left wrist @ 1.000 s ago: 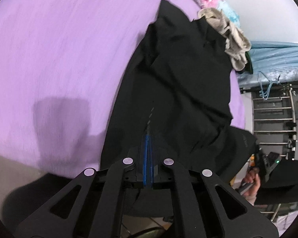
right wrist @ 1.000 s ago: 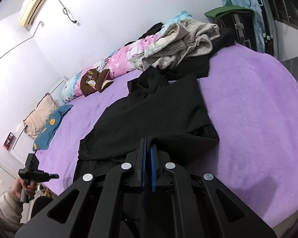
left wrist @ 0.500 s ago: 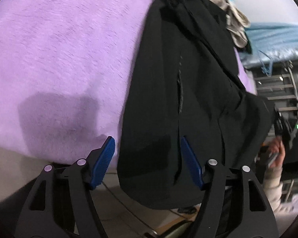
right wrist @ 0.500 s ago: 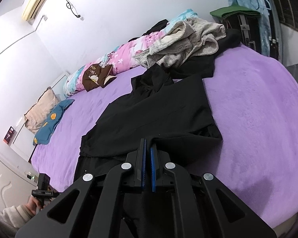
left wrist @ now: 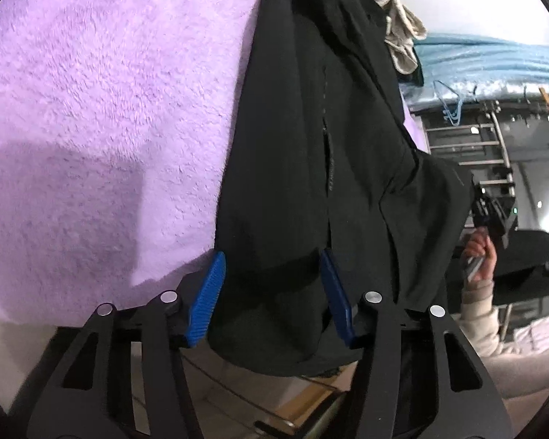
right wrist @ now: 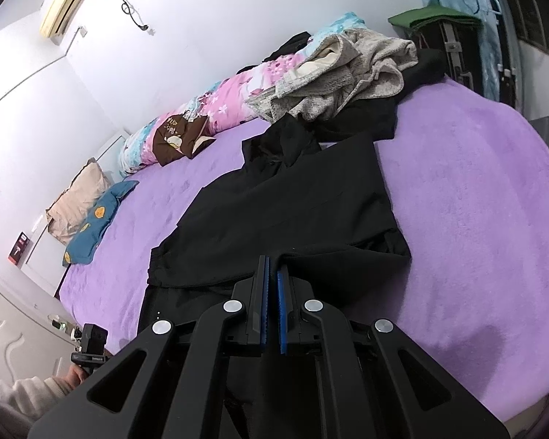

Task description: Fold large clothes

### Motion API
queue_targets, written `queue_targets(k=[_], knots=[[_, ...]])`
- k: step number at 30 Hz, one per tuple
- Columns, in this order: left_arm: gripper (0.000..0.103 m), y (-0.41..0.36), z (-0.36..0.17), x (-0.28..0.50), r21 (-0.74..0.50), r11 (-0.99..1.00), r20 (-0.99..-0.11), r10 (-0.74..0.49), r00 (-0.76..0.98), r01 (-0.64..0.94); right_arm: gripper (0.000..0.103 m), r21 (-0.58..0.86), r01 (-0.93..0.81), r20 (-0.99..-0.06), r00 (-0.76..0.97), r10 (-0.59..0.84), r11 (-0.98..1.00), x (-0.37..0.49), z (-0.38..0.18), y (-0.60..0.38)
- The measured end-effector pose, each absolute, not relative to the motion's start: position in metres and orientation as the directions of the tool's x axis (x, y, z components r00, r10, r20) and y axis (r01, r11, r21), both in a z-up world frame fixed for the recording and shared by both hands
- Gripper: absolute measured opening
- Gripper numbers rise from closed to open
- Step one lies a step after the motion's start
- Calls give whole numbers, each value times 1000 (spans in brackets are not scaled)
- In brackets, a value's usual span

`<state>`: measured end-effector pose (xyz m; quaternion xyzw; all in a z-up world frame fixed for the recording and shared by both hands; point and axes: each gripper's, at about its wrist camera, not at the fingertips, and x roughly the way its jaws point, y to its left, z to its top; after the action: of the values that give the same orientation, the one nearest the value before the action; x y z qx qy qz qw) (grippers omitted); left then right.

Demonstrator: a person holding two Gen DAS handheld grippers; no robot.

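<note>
Because the black jacket (left wrist: 311, 139) lies lengthwise down the middle of the frame on the purple blanket (left wrist: 102, 84) with its hem over the bed edge, your left gripper (left wrist: 271, 292) stands wide apart, holding nothing, straddling that hem. Your right gripper (right wrist: 272, 292) is pinched on a fold at bottom centre, likely anchoring it.

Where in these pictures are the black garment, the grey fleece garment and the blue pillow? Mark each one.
black garment (right wrist: 292, 205): right wrist view, on its flat upper panel.
grey fleece garment (right wrist: 351, 73): right wrist view, on its crumpled middle.
blue pillow (right wrist: 95, 219): right wrist view, on its top face.
</note>
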<state>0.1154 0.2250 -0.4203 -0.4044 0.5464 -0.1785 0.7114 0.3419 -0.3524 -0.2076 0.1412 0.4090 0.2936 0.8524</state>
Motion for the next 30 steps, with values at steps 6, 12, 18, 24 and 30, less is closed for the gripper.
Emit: queue_targets(k=[6, 12, 18, 24, 30], knots=[[51, 232, -428, 107, -773, 601, -631, -700, 336, -201, 4, 479, -383, -616, 494, 613, 790, 342, -208, -351], [51, 227, -431, 113, -810, 561, -583, -743, 329, -171, 4, 472, -380, -625, 492, 606, 795, 343, -208, -349], [50, 208, -428, 122, -844, 531, -526, -794, 305, -73, 4, 472, -376, -626, 494, 603, 798, 343, -208, -347], [40, 204, -437, 131, -848, 525, -522, -800, 296, -78, 4, 460, -376, -636, 493, 594, 804, 342, -208, -348], [11, 196, -429, 135, -790, 609, -602, -748, 280, -70, 4, 470, -361, -637, 493, 593, 805, 343, -213, -348]])
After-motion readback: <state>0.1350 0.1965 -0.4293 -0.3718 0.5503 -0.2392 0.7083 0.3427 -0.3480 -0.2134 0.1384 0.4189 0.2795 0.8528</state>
